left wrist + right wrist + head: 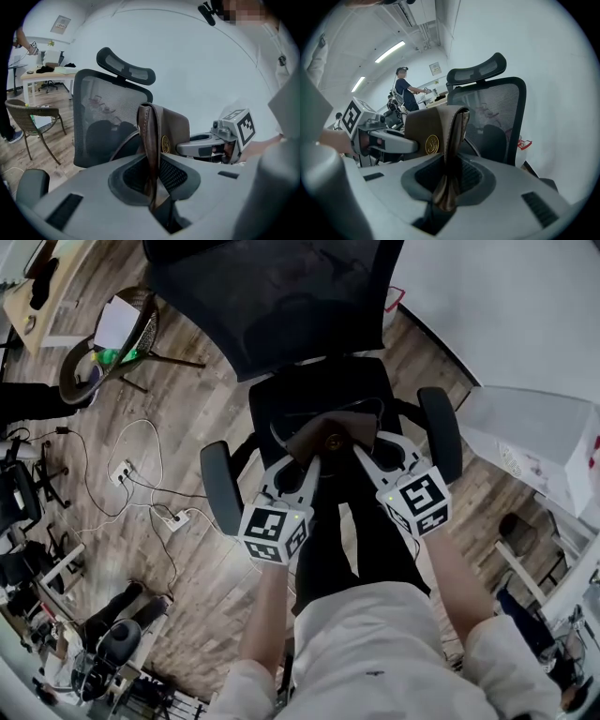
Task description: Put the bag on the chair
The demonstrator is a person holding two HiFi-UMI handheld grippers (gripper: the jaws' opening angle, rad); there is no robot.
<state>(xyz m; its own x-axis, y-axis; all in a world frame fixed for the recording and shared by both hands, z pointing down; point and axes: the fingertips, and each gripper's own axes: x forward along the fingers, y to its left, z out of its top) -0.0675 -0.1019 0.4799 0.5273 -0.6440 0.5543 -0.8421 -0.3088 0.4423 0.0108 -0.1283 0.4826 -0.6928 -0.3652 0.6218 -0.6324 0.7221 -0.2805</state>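
Pinching bag [328,437] at either end with left tongs [302,465] and right tongs [367,454], above chair seat [314,390], mid-placement. Next: lower it, then spread both.

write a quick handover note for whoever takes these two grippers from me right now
Left hand-held gripper: shut on the left edge of the brown bag.
Right hand-held gripper: shut on its right edge.
Bag: held between both, over the seat of the black office chair; I cannot tell whether it touches the seat.
Done: bag gripped and brought to the chair.
Left: set it on the seat, open both, pull back.
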